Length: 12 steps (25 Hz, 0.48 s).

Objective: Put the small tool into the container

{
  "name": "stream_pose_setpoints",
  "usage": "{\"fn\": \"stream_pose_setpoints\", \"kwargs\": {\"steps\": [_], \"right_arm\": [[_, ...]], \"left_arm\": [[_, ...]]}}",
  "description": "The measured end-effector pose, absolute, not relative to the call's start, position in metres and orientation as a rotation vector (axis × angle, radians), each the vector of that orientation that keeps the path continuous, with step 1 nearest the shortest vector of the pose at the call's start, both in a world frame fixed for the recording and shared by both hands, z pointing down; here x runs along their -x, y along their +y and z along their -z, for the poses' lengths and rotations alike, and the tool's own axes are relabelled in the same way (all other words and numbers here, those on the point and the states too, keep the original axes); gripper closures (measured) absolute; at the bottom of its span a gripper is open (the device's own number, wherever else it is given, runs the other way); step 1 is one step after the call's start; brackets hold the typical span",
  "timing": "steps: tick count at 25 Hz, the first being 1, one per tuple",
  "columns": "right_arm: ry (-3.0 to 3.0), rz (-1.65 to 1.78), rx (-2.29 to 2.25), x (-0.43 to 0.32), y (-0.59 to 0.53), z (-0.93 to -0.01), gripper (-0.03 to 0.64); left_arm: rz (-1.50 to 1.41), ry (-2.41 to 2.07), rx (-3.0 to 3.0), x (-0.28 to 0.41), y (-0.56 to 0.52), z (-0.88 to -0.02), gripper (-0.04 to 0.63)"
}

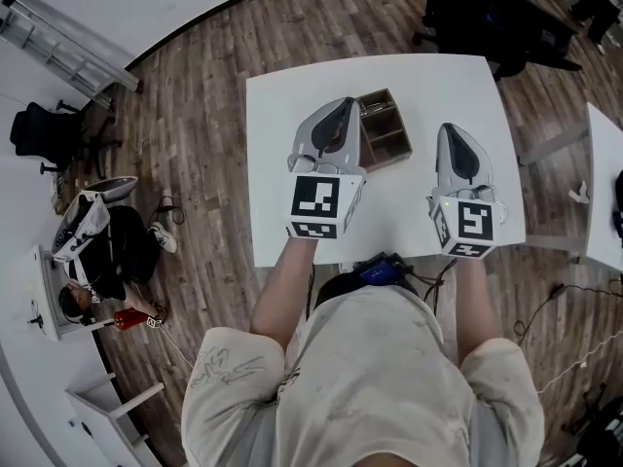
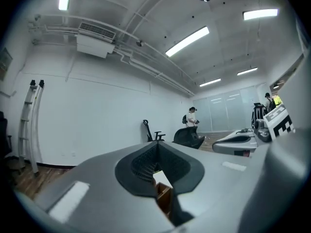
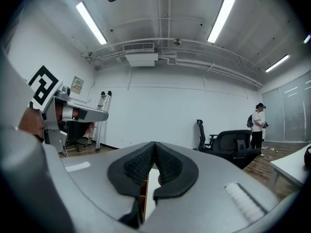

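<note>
Brown wood makes up the container (image 1: 387, 136), an open box divided into compartments and set toward the far side of the white table (image 1: 282, 144). The left gripper (image 1: 343, 105) is held over the container's left edge. Its jaws are pressed together with nothing between them, and a strip of the wood shows beneath them in its own view. The right gripper (image 1: 451, 129) is held to the container's right, with its jaws likewise closed and empty. The small tool cannot be made out for certain — only a pale glint (image 1: 370, 108) is seen in the container's far compartment.
</note>
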State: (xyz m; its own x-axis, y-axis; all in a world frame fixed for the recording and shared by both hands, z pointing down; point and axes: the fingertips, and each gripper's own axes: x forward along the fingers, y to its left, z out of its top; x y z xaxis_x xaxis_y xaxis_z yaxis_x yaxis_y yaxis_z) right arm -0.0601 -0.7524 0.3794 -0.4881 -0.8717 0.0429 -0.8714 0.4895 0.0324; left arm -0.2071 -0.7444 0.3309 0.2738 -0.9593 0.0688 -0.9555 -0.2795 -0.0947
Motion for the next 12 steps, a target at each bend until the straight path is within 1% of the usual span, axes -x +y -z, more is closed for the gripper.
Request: {"fn": "stream_pose_setpoints", "kwargs": {"steps": [6, 12], "right_arm": [[-2.696, 0.054, -1.552, 0.07, -0.743, -0.362, 0.612], [-2.716, 0.069, -1.532, 0.081, -0.733, -0.355, 0.612]], "left_arm": [[-0.092, 1.869, 2.448, 0.219, -0.709, -0.307, 0.575], [-0.196, 1.898, 2.392, 0.234, -0.683, -0.306, 0.577]]}}
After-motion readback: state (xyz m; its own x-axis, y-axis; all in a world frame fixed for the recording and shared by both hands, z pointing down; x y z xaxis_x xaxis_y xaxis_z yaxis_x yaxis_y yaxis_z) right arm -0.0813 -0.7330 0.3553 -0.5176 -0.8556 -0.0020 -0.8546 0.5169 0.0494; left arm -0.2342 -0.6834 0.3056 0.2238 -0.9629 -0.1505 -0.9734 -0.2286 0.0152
